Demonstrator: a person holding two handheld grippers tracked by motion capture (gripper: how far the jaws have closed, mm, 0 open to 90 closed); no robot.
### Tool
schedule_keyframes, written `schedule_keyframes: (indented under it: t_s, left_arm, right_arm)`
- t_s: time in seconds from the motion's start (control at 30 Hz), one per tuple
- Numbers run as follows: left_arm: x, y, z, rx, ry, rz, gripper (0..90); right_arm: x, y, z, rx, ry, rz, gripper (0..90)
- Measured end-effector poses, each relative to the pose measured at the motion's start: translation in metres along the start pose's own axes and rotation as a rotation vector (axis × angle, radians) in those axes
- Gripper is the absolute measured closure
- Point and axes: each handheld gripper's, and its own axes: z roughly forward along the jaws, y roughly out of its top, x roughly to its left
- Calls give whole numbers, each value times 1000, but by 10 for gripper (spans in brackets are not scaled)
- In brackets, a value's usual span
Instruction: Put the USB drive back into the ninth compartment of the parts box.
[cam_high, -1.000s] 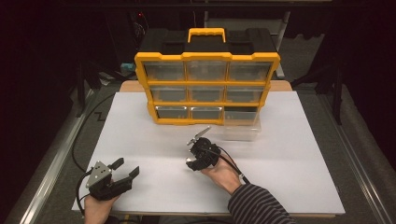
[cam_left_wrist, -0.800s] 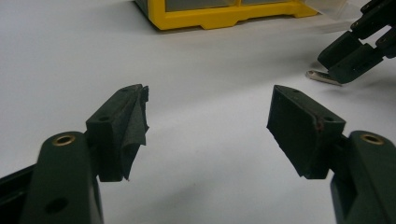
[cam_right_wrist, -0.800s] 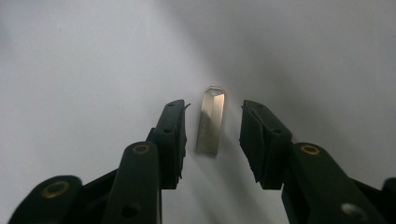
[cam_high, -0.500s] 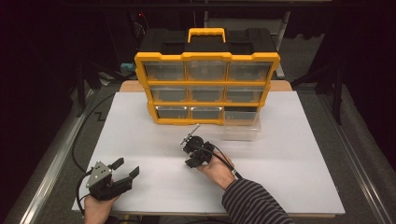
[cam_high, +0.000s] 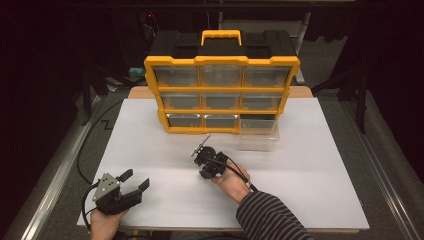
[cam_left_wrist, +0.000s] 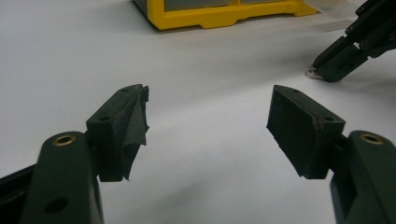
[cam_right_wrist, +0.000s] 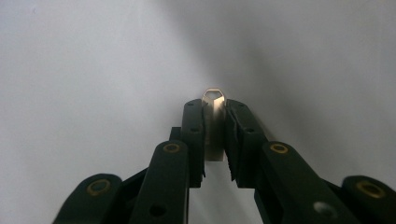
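One small metal piece (cam_right_wrist: 214, 122), a flat silvery strip with a shaped hole at its tip, is pinched edge-on in the right claw (cam_right_wrist: 215, 135), whose jaws are closed hard against its two faces so that only the tip pokes out ahead of them. Held this way, by its flat sides, the strip cannot twist, and the free end is left clear to be set down or slid into something. In the high view the right claw (cam_high: 201, 150) sits low over the white table (cam_high: 310, 190), near the middle, its jaws turned toward the yellow organiser (cam_high: 221, 95). The left gripper view shows the tip of the piece (cam_left_wrist: 312, 73) touching or nearly touching the surface.

Just right of the claw stands a clear drawer (cam_high: 258, 134), pulled out of the organiser's bottom right slot, which gapes dark behind it; it probably belongs to the sorting in hand, as source or destination for the piece.

The left claw (cam_high: 134, 182) rests at the near left edge of the table, jaws wide apart and empty, well away from the work, presumably parked until needed.
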Motion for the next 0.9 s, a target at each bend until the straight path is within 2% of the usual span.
schedule_keyframes:
  t_s: [0.4, 0.9]
  left_arm:
    - [0, 0, 0, 0, 1, -4, 293]
    - [0, 0, 0, 0, 4, -4, 294]
  right_arm:
    - [-1, -4, -8, -16, -4, -11, 797]
    - [-7, -27, -29, -36, -17, 7, 797]
